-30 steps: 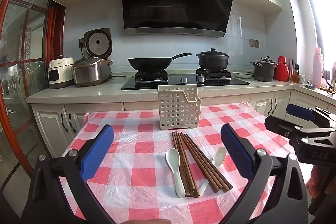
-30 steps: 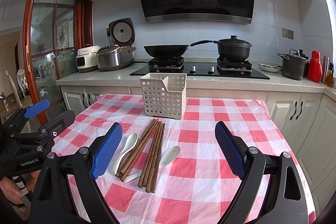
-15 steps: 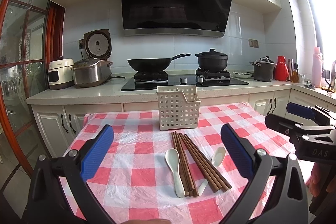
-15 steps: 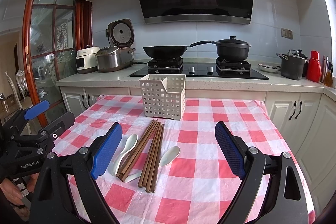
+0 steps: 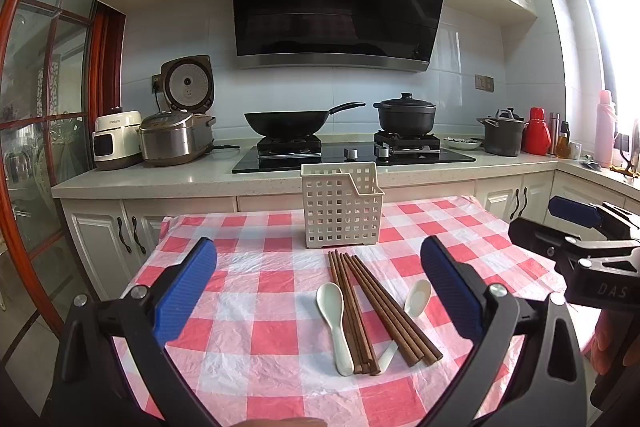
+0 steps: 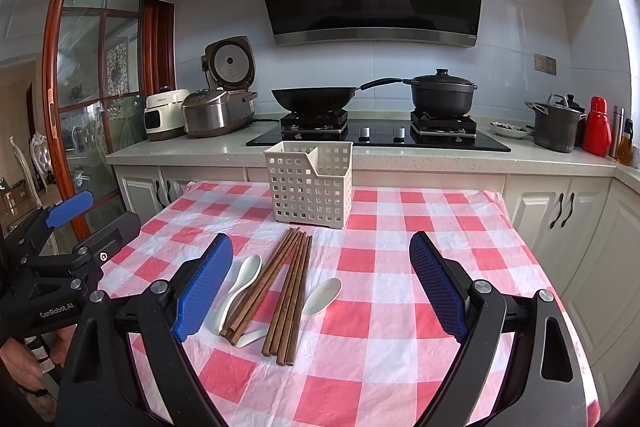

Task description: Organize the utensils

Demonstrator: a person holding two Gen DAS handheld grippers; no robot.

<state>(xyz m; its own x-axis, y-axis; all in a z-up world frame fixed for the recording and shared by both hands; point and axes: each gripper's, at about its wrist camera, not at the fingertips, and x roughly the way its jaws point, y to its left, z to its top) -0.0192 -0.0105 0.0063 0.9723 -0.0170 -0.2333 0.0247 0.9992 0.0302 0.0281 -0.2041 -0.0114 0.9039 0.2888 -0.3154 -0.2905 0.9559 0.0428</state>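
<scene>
I hold both grippers, left (image 5: 318, 289) and right (image 6: 320, 281), wide and empty over the near table edge. Chopsticks (image 5: 362, 301) and two spoons (image 5: 334, 311) lie at 12 o'clock, basket (image 5: 340, 209) beyond. Nothing sorted yet; next I descend and pinch the chopsticks.

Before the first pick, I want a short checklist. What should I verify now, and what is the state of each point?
1. Left hand-held gripper open and holding nothing: ok.
2. Right hand-held gripper open and holding nothing: ok.
3. White basket upright on the checked tablecloth, behind the utensils: ok.
4. Basket free inside: cannot tell, since the views do not show down into it.
5. Chopsticks free to lift: not ok for all, because one bundle lies across the handle of the right spoon.
6. Left spoon easy to take alone: not ok, it lies right against the chopsticks.
</scene>
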